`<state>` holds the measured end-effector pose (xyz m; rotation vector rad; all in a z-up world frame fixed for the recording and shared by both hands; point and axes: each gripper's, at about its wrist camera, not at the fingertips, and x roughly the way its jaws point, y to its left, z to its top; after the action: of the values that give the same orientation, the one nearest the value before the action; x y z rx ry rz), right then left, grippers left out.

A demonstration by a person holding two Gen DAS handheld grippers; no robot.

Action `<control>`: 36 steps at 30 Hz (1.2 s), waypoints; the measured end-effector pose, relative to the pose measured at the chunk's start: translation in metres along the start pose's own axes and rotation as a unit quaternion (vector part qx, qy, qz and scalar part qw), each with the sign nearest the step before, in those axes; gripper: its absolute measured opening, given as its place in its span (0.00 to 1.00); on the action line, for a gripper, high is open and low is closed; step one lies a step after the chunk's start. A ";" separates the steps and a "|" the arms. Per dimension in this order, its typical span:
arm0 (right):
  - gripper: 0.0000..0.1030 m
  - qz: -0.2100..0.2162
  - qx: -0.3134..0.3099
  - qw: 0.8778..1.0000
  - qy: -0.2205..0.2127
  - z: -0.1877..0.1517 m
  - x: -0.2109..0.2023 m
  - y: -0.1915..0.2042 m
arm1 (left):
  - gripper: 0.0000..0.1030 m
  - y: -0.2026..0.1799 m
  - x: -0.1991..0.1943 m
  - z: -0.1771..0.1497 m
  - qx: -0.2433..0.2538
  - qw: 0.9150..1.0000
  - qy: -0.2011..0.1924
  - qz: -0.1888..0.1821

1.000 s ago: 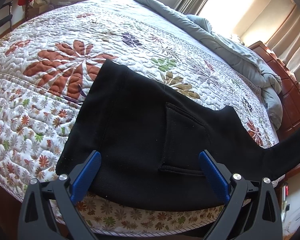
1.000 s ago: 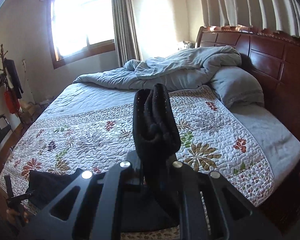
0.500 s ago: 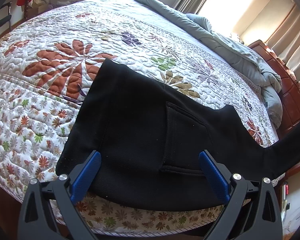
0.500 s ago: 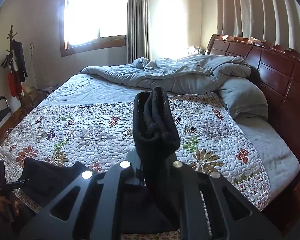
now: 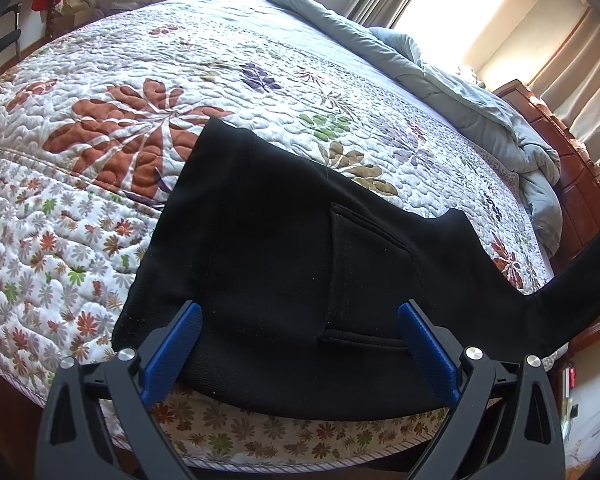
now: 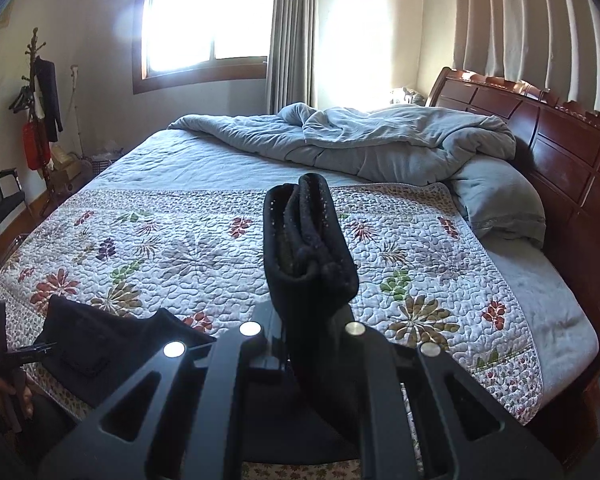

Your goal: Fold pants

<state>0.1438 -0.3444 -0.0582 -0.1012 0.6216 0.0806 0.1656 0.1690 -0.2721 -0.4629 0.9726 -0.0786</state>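
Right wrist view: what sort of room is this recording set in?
A home bedroom, most likely. A bed with a carved wooden headboard carries a floral quilt, a rumpled grey duvet and a pillow; a coat stand hung with clothes stands beside the curtained window.

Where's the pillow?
In the right wrist view, the grey pillow lies at the right, against the wooden headboard, just under the rumpled grey duvet.
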 end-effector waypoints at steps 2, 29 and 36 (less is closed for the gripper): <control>0.09 0.000 -0.007 1.000 0.005 -0.001 0.003 0.005 | 0.96 0.000 0.000 0.000 0.000 1.000 0.000 0.000; 0.09 -0.001 -0.130 0.989 0.075 -0.040 0.058 0.091 | 0.96 0.003 -0.004 -0.001 0.002 1.000 0.001 -0.015; 0.09 0.005 -0.144 0.986 0.085 -0.048 0.069 0.105 | 0.96 0.003 -0.005 -0.001 0.002 1.000 0.001 -0.016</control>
<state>0.1610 -0.2428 -0.1449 -0.3881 0.7784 0.1739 0.1612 0.1729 -0.2697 -0.4749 0.9677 -0.1101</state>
